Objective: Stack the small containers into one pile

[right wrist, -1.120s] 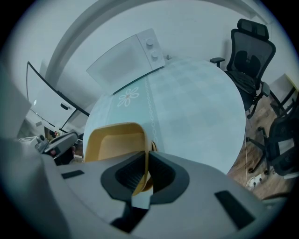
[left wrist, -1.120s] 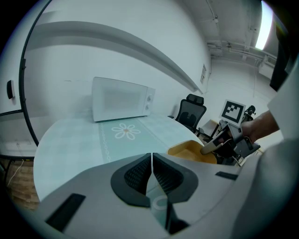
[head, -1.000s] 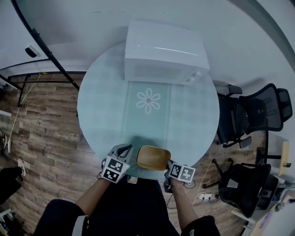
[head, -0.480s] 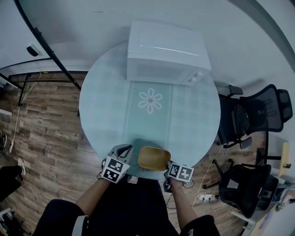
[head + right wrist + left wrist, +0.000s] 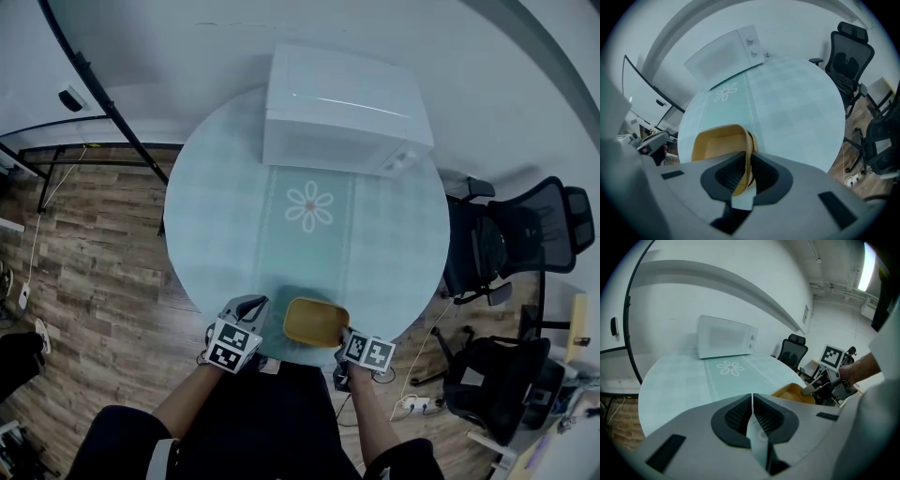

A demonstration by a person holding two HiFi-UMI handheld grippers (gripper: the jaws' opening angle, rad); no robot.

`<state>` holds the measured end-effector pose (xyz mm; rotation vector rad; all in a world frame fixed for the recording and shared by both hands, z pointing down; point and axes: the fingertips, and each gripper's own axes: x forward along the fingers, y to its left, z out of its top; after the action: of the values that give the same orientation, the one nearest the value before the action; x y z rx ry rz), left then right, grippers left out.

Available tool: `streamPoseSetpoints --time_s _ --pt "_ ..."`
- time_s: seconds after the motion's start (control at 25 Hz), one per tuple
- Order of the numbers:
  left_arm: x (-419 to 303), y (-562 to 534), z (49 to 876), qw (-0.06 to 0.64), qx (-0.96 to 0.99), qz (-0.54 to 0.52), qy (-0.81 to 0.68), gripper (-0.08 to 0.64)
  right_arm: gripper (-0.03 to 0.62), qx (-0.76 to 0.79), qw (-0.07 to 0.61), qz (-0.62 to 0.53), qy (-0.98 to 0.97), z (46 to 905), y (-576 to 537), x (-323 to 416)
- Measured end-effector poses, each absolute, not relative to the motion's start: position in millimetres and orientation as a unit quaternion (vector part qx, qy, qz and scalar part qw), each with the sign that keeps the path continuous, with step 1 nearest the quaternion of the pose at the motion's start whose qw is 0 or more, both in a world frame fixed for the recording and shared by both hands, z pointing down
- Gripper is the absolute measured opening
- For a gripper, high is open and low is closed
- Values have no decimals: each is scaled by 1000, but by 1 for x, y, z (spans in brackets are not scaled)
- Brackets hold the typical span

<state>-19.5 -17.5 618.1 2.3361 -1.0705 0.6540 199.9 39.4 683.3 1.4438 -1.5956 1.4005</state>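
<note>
Yellow plastic container (image 5: pixel 717 143), at the near edge of the round table (image 5: pixel 797 103), is pinched by its rim in the right gripper (image 5: pixel 748 174); the left gripper (image 5: pixel 752 414) is clenched empty. Were it tilted in so thin a grip, it could be dropped floorward.

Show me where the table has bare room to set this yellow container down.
Bare: wide stretches of table left and right of the flower motif, between the microwave and the near edge. Crowded: the near edge, where the left hand-held gripper and right hand-held gripper flank the yellow container.
</note>
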Motion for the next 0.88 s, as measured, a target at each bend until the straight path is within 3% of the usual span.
streamPoseSetpoints --time_s 0.88 --pt "-29 -10 613 235 858 239 -388 21 46 557 278 521 -584 685 45 205"
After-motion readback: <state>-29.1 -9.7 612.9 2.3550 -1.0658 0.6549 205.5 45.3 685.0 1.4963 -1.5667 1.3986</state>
